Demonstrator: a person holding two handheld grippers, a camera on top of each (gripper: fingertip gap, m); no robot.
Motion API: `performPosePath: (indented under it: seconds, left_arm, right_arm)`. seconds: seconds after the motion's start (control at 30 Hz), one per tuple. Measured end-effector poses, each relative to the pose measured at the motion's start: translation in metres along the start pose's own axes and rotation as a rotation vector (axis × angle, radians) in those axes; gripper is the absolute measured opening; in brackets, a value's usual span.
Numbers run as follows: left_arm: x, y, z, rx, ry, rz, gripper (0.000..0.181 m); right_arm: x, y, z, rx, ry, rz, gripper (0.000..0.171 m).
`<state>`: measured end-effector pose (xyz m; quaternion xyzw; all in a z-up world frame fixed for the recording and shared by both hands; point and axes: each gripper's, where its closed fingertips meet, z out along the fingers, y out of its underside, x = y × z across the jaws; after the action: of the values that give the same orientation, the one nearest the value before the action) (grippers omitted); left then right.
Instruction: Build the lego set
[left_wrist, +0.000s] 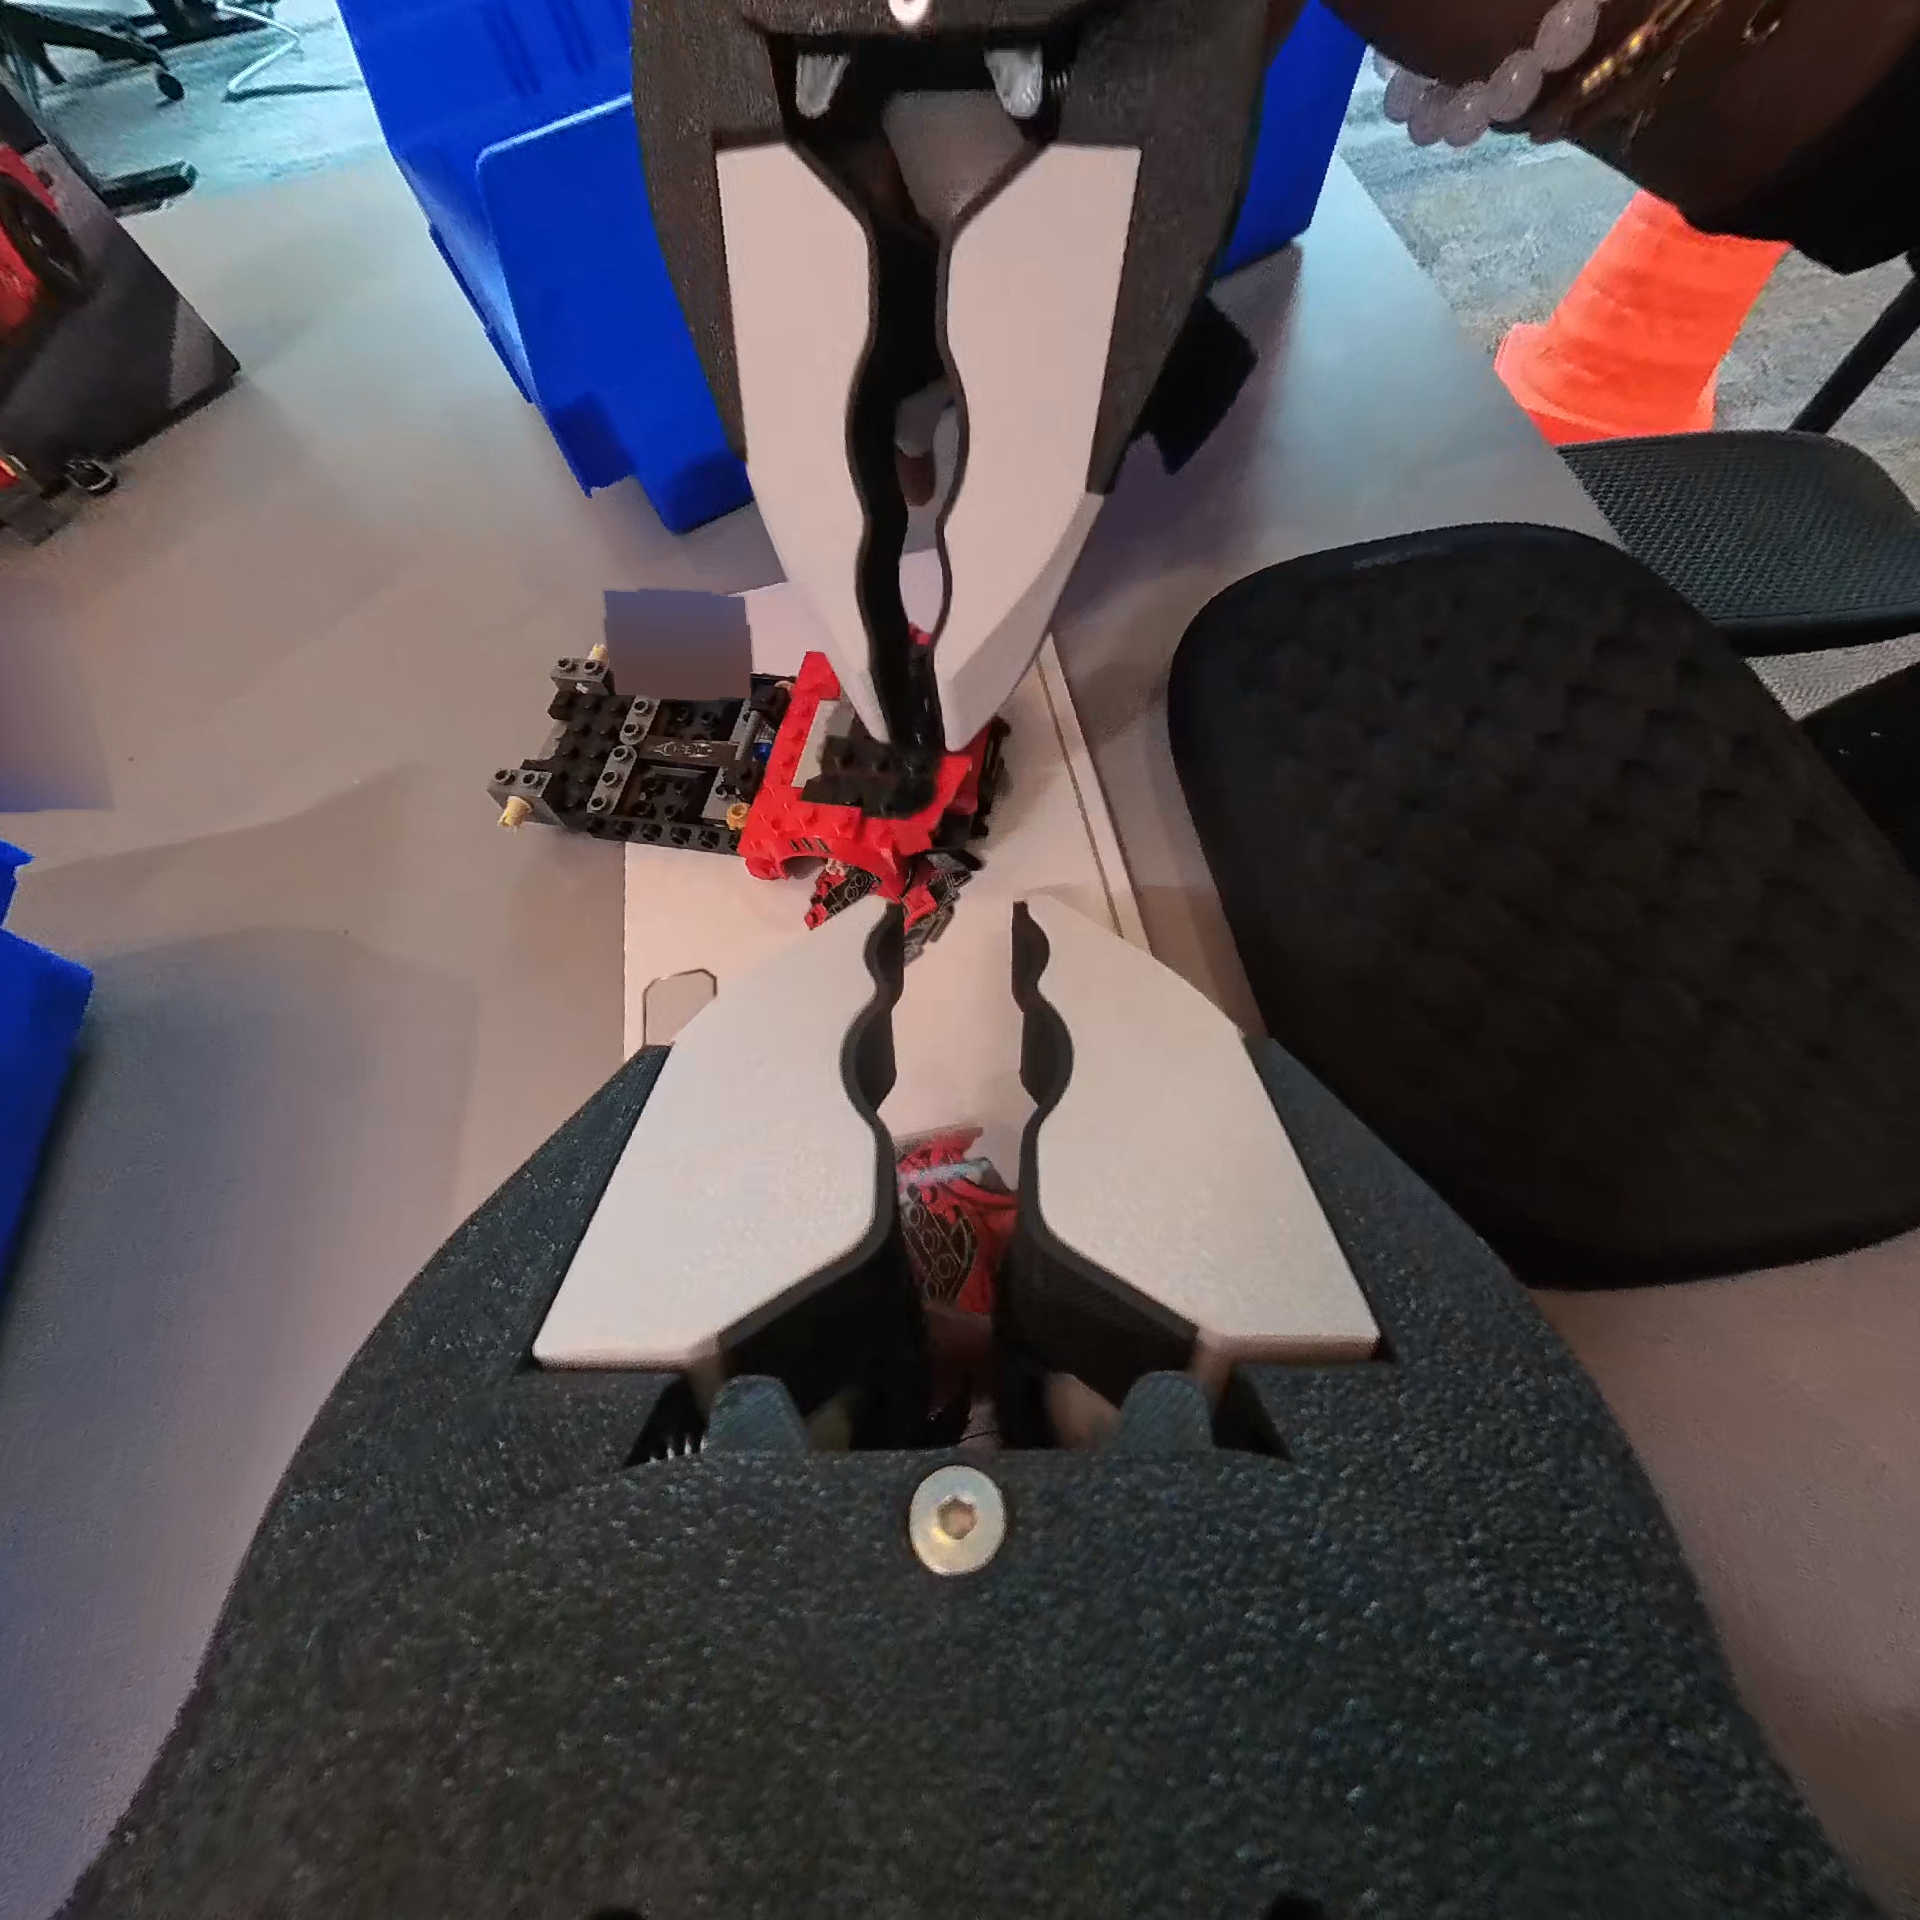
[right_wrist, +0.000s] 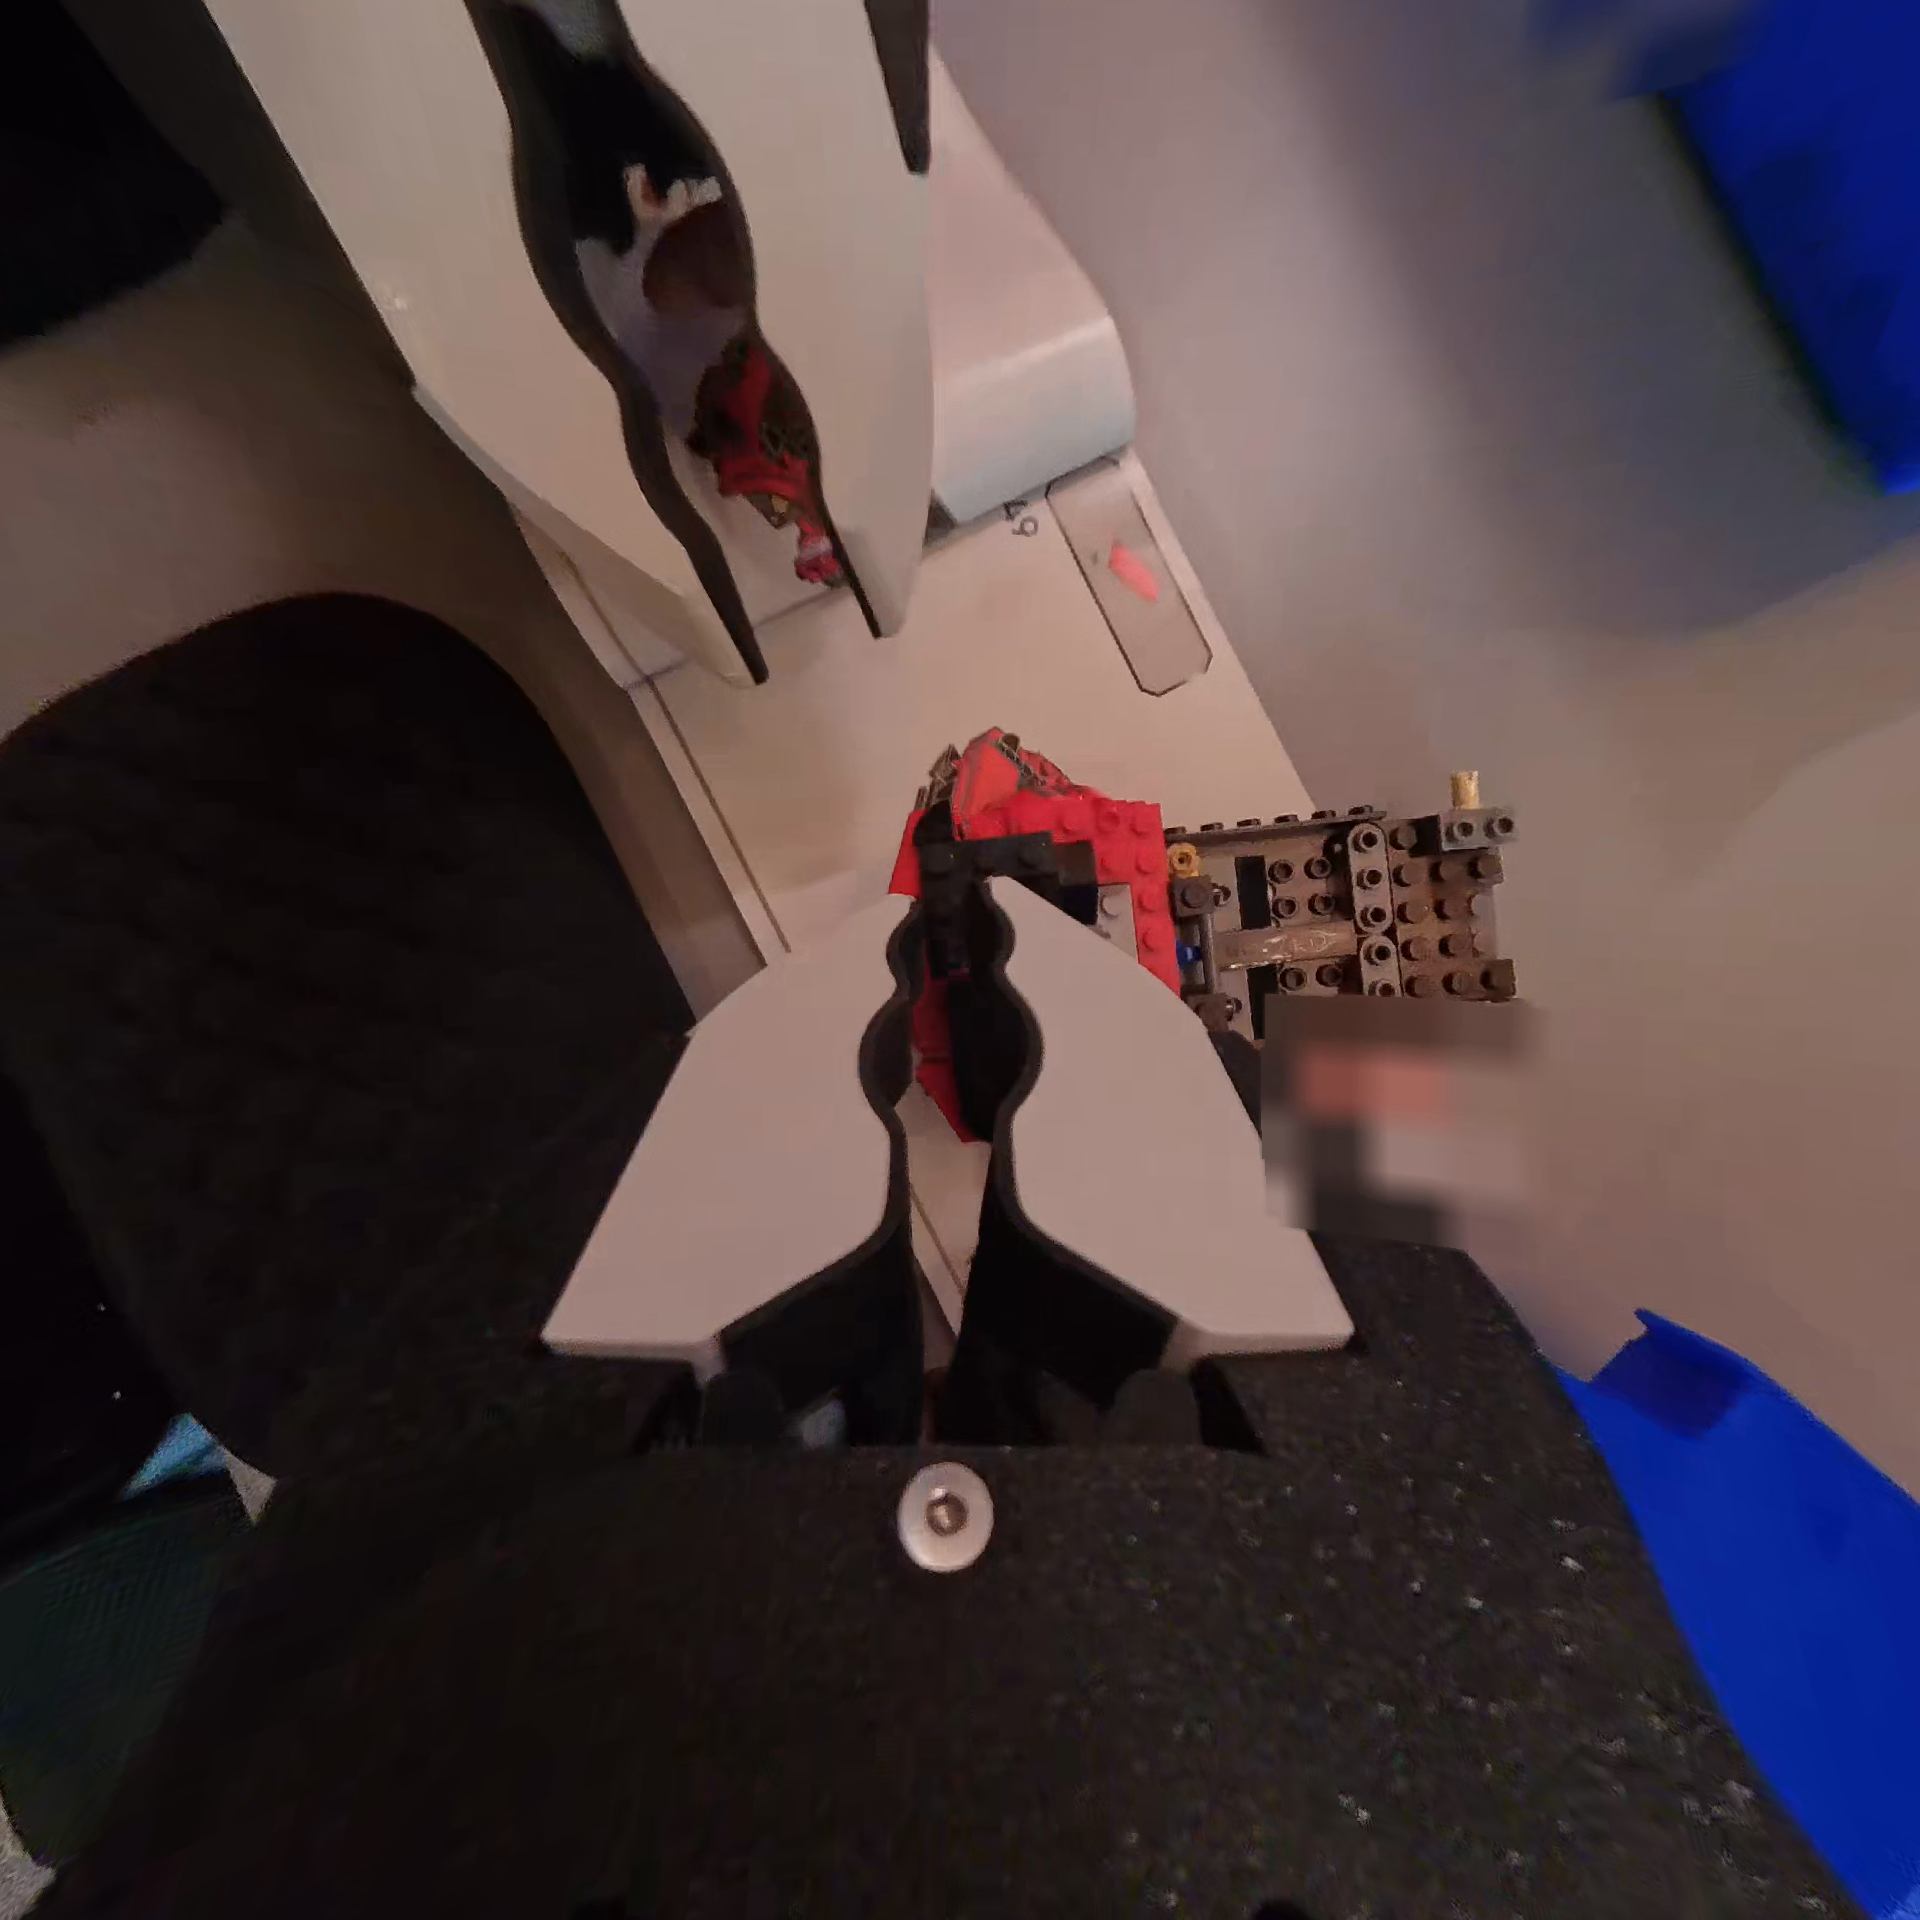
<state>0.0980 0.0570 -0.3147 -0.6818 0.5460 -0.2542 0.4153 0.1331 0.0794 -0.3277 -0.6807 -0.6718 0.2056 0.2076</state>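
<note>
Jaws of right gripper (left_wrist: 912, 743) pinched on black lego strip (right_wrist: 951, 914) atop red brick frame (left_wrist: 847, 800) of black studded lego chassis (left_wrist: 634, 764), resting on white instruction sheet (left_wrist: 717, 914) over grey table (left_wrist: 312, 644). Left gripper (left_wrist: 951, 920) jaws spread, hovering just short of the model, red patterned lego part (left_wrist: 951, 1226) deep between its white fingers (left_wrist: 748, 1143). Black mesh chair (left_wrist: 1507, 883) alongside.

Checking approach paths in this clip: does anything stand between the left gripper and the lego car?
Nothing visible does. The left gripper hangs just short of the car's red front, with only bare instruction page between. The right gripper already sits on the black piece atop that section.
</note>
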Motion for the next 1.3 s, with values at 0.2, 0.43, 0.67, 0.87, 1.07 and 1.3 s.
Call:
performPosePath:
  seconds: [0.2,0.43,0.67,0.87,1.07,1.3]
  left_arm:
    - [-0.004,0.0,0.013,-0.034,0.0,0.023,0.019]
    - [-0.007,0.005,0.029,-0.107,-0.031,0.146,0.019]
    - [-0.008,0.009,0.034,-0.122,-0.031,0.168,0.018]
    - [-0.01,-0.002,0.034,-0.08,-0.051,0.192,0.016]
    - [-0.007,-0.001,0.04,-0.099,-0.045,0.23,0.012]
    - [-0.005,0.002,0.039,-0.086,-0.002,0.172,0.011]
  right_arm:
    - [0.002,0.003,0.003,-0.029,-0.018,0.016,0.008]
    - [0.0,0.005,0.003,-0.042,-0.062,0.054,0.008]
    - [0.002,0.006,0.003,-0.1,-0.079,0.03,0.009]
    - [-0.002,0.008,0.007,-0.133,-0.106,0.018,0.008]
    - [0.0,0.008,0.008,-0.153,-0.102,0.05,0.008]
    - [-0.006,0.007,0.003,-0.127,-0.154,0.088,0.016]
